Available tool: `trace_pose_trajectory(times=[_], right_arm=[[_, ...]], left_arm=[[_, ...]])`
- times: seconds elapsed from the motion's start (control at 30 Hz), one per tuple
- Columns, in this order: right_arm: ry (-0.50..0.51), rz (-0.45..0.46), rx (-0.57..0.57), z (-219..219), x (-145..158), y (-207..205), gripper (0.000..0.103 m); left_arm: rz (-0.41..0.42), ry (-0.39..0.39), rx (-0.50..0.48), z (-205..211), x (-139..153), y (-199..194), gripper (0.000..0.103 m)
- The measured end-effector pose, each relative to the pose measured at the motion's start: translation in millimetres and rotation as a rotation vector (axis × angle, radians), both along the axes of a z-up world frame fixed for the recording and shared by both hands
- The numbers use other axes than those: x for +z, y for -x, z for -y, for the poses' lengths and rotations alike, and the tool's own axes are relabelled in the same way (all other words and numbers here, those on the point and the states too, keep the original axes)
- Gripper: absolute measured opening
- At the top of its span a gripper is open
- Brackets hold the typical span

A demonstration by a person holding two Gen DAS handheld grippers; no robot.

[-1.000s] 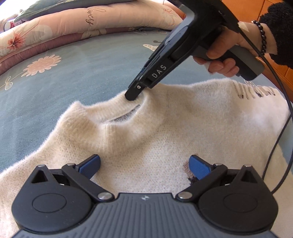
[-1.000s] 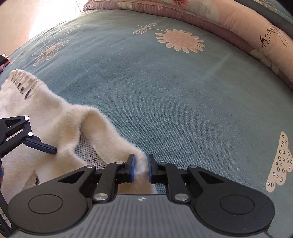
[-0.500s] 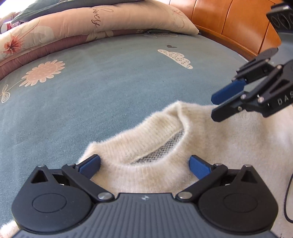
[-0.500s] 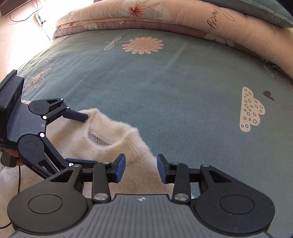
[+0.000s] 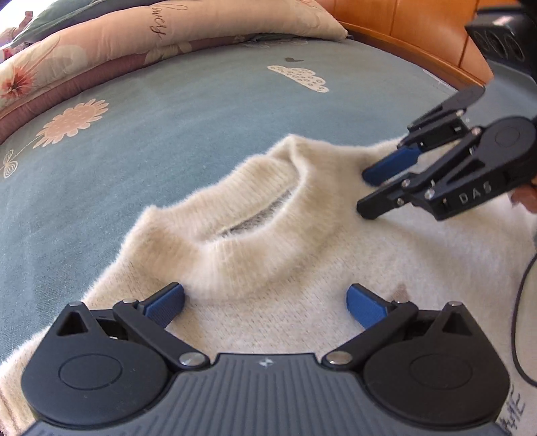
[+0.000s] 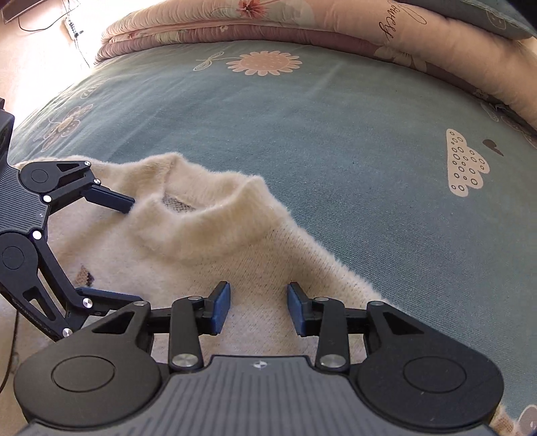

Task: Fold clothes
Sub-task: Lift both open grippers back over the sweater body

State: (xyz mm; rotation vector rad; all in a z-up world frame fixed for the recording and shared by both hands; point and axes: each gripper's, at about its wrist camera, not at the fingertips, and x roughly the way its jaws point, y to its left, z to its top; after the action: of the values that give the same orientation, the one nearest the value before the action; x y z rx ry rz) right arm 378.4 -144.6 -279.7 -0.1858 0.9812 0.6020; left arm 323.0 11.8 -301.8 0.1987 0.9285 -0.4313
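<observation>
A cream fuzzy sweater [image 5: 302, 268] lies front up on the blue-green bedspread [image 5: 167, 134], its ribbed collar [image 5: 255, 214] standing up a little. My left gripper [image 5: 265, 295] hangs wide open over the chest just below the collar, with nothing between its pads. My right gripper [image 5: 367, 191] is open beside the collar, low over the shoulder, its pads apart and gripping nothing. In the right wrist view the right gripper [image 6: 258, 302] is above the sweater [image 6: 201, 255] near its shoulder edge. There the left gripper [image 6: 131, 251] is at the left, open.
Folded flowered quilts [image 5: 134, 43] are stacked along the far side of the bed. A wooden bed board [image 5: 402, 30] runs at the back right. A black cable [image 5: 517, 318] trails over the sweater's right side. Bare bedspread [image 6: 335, 134] spreads beyond the collar.
My right gripper let go of the collar, opened and moved off to the shoulder on the right. The collar dropped back onto the bed. My left gripper edged toward the collar, still open.
</observation>
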Motion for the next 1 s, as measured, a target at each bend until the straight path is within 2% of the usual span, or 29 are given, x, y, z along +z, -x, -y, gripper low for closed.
trace_pose_trajectory(times=[0.2, 0.3, 0.5, 0.53, 0.57, 0.6, 0.67, 0.73, 0.9, 0.97, 1.0], right_arm=[[-0.041, -0.028, -0.071, 4, 10, -14, 0.042], [-0.025, -0.007, -0.082, 11, 22, -2, 0.049], [0.022, -0.007, -0.098, 24, 42, 31, 0.05], [0.022, -0.014, -0.104, 25, 46, 39, 0.054], [0.019, -0.027, -0.108, 25, 48, 46, 0.062], [0.019, -0.04, -0.107, 23, 48, 55, 0.064], [0.034, -0.051, -0.104, 17, 41, 75, 0.064], [0.064, -0.035, -0.113, 10, 28, 97, 0.064], [0.107, 0.04, -0.163, 17, 0, 162, 0.068], [0.088, 0.016, -0.203, 29, 1, 180, 0.075], [0.075, -0.006, -0.223, 35, 1, 188, 0.076]], left_arm=[[0.014, -0.022, 0.022, 5, 12, -8, 0.102], [0.02, -0.033, 0.011, 7, 24, 10, 0.102], [0.024, -0.105, -0.09, 25, 42, 70, 0.102], [0.014, -0.113, -0.094, 29, 42, 81, 0.102], [-0.003, -0.12, -0.082, 32, 41, 89, 0.102], [-0.025, -0.131, -0.069, 36, 37, 97, 0.102], [-0.056, -0.143, -0.043, 42, 28, 112, 0.102], [-0.051, -0.13, 0.001, 44, 22, 127, 0.102], [-0.078, -0.034, 0.156, 27, 14, 140, 0.103], [-0.083, -0.039, 0.164, 27, 15, 141, 0.102], [-0.084, -0.048, 0.162, 28, 16, 142, 0.102]])
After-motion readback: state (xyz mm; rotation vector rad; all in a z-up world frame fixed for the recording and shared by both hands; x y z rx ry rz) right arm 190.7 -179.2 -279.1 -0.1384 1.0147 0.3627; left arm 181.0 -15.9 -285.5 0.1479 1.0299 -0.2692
